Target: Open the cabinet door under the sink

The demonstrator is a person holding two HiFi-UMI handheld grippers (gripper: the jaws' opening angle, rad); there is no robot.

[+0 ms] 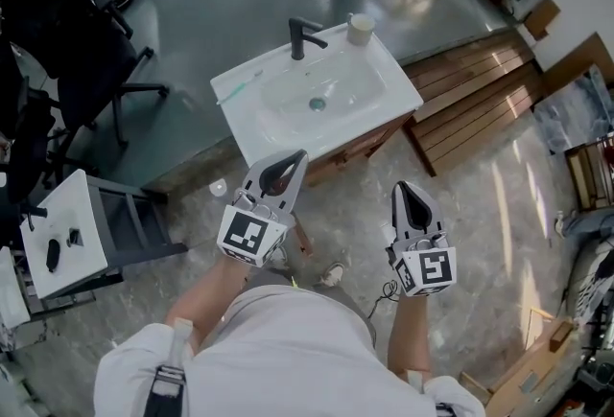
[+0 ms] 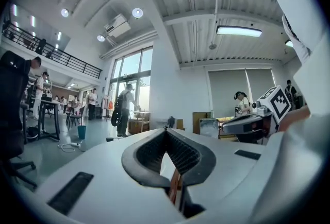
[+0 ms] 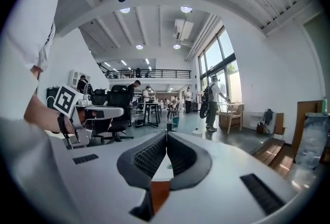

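Observation:
A white sink [image 1: 317, 94] with a black faucet [image 1: 302, 36] tops a brown wooden cabinet [image 1: 360, 149], of which only a strip of the front shows below the basin; its door looks closed. My left gripper [image 1: 297, 157] is held just in front of the sink's near edge, jaws shut and empty. Further right and nearer to me, my right gripper [image 1: 403, 186] is also shut and holds nothing. In the left gripper view the jaws [image 2: 166, 130] meet at the tips, with a sliver of brown cabinet [image 2: 175, 187] behind. The right gripper view shows the same closed jaws [image 3: 166, 134].
A beige cup [image 1: 361, 28] stands on the sink's back corner. Wooden pallets [image 1: 480, 104] lie to the right of the cabinet. At the left are a black office chair [image 1: 86, 60] and a small white table [image 1: 62, 223]. People stand far off in the hall.

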